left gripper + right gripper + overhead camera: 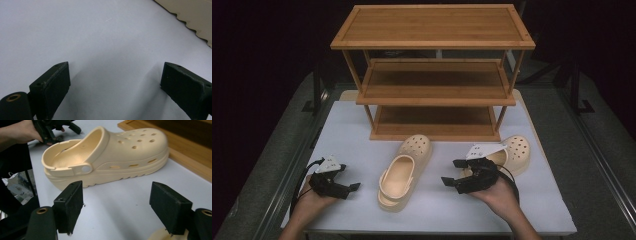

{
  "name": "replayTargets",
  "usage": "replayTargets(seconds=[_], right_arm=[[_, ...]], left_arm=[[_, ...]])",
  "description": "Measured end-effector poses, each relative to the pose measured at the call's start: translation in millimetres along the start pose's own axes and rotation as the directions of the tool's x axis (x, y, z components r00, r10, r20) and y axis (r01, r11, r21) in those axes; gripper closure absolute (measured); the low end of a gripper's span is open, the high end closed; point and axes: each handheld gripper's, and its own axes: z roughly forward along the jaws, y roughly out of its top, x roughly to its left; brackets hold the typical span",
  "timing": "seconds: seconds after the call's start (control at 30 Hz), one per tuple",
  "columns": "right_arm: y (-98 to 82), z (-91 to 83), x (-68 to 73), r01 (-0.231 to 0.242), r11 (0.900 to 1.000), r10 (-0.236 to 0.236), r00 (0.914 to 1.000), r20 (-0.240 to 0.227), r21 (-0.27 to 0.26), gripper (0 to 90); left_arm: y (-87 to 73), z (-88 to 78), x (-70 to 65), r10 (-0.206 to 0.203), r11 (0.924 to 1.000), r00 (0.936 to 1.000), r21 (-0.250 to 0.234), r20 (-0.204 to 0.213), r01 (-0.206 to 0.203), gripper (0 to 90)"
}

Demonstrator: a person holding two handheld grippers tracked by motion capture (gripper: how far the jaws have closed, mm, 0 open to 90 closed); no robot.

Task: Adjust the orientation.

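Clogs sit on the white tabletop [362,145] in front of a three-tier wooden rack [432,75]: one cream clog [404,172] lies near the middle with its toe toward the rack, and a second clog [518,150] rests off to the right, partly behind the person's right hand. The left tool [348,189] is held low over the near left part of the tabletop, well apart from the middle clog, its jaws spread wide with nothing between them; in the left gripper view they frame bare white surface, with a scalloped tan edge in the upper right corner. The right tool [451,175] hovers between the two clogs, jaws likewise wide apart and holding nothing. In the right gripper view the middle clog [107,155] lies side-on just beyond the open jaws, heel strap to the left, and the rack's bottom board [190,162] runs along behind it. The left hand [27,131] with its tool shows farther off.
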Motion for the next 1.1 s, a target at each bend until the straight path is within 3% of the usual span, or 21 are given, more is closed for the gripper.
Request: replayTargets(seconds=[0.3,0.57,0.87,0.9,0.97,1.0,1.1], right_arm=[[10.2,-22.4,-21.7,-0.017,1.000,0.018,0.9981,0.059,-0.017,26.5],[17.4,-43.9,-46.0,-0.038,0.999,0.043,0.9905,0.130,-0.040,26.5],[11.6,-65.1,-75.0,-0.089,0.994,0.100,0.9730,0.208,-0.065,27.3],[9.1,-73.3,-84.5,-0.103,0.992,0.117,0.9661,0.230,-0.074,29.9],[8.4,-75.4,-87.6,-0.105,0.992,0.120,0.9644,0.236,-0.075,31.2],[5.9,-81.7,-96.0,-0.110,0.991,0.127,0.9568,0.262,-0.078,35.8],[3.1,-87.5,-105.1,-0.126,0.988,0.148,0.9491,0.278,-0.094,40.8]], left_arm=[[-0.1,0.1,0.3,-0.002,1.0000,1.0000,0.000,0.003,0.002,8.2],[-0.1,0.0,0.7,-0.002,1.0000,1.0000,0.001,0.005,0.002,8.3],[-0.1,0.1,0.8,-0.003,1.0000,1.0000,0.001,0.005,0.003,8.3],[-0.1,0.1,0.8,-0.003,1.0000,1.0000,0.001,0.005,0.003,8.3],[-0.1,0.1,0.8,-0.003,1.0000,1.0000,0.001,0.005,0.003,8.3],[-0.1,0.1,0.8,-0.003,1.0000,1.0000,0.001,0.005,0.003,8.3],[-0.1,0.1,0.8,-0.003,1.0000,1.0000,0.001,0.006,0.003,8.3]])
